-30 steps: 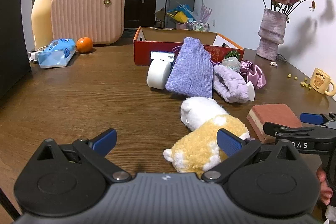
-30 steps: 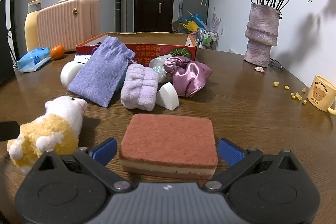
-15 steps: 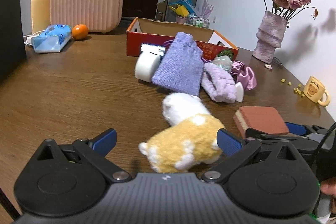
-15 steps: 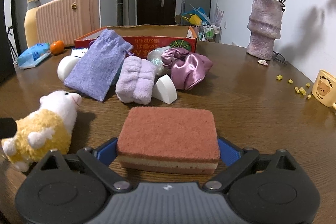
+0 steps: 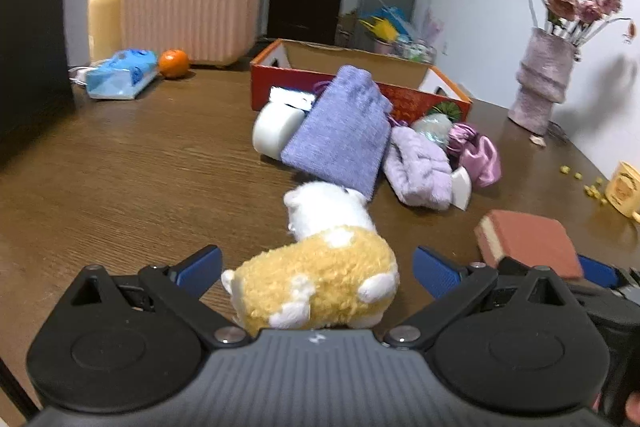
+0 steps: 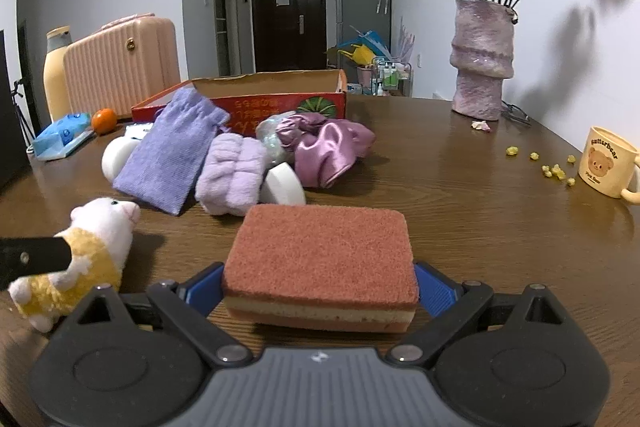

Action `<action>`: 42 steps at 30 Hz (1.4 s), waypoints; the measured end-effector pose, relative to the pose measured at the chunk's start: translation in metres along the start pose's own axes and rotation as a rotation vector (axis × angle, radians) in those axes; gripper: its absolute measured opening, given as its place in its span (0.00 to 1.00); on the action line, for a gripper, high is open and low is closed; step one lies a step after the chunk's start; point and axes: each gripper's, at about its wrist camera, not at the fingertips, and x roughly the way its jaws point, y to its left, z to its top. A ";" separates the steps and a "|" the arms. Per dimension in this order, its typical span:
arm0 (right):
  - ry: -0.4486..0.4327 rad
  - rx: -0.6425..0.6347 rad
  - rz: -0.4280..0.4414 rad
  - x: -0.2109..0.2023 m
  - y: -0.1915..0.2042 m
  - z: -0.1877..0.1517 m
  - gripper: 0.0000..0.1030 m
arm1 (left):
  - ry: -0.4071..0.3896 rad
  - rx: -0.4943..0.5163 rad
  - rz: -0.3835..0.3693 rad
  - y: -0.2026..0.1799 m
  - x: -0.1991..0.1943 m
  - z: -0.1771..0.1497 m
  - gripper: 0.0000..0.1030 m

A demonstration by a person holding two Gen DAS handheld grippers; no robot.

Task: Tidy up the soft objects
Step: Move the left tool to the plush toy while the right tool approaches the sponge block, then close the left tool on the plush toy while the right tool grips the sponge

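My left fingers (image 5: 316, 269) spread around the plush toy (image 5: 320, 267), right fingers (image 6: 320, 289) flanking the sponge (image 6: 320, 259), grip unclear, cardboard box (image 6: 260, 99) contents hidden

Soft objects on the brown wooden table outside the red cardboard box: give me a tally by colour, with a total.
Purple or lilac: 3 (woven drawstring pouch, fluffy folded cloth, shiny satin scrunchie)
Yellow and white: 1 (plush toy animal)
Red-brown: 1 (rectangular sponge)
White: 2 (foam pieces)
Pale crinkly bundle: 1, material unclear
Total: 8
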 end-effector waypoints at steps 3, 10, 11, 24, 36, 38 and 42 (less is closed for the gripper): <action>-0.003 0.013 0.010 -0.001 -0.007 0.000 0.95 | -0.001 0.001 0.069 -0.009 0.005 0.001 1.00; -0.008 0.031 0.041 -0.002 -0.013 0.000 0.95 | 0.028 0.054 0.154 -0.025 0.023 -0.006 1.00; -0.009 0.030 0.044 -0.002 -0.013 -0.001 0.95 | 0.039 0.053 0.153 -0.025 0.026 -0.006 1.00; 0.001 0.035 0.041 -0.001 -0.012 -0.001 0.95 | 0.079 0.039 0.157 -0.019 0.046 -0.011 1.00; 0.017 0.032 0.000 0.006 -0.011 -0.002 0.95 | 0.101 0.039 0.101 -0.001 0.055 -0.014 0.94; 0.020 0.029 -0.009 0.007 -0.010 -0.002 0.95 | 0.093 0.045 0.086 0.000 0.054 -0.014 0.91; 0.026 0.025 -0.028 0.009 -0.009 -0.002 0.95 | 0.079 0.045 0.056 0.006 0.051 -0.014 0.89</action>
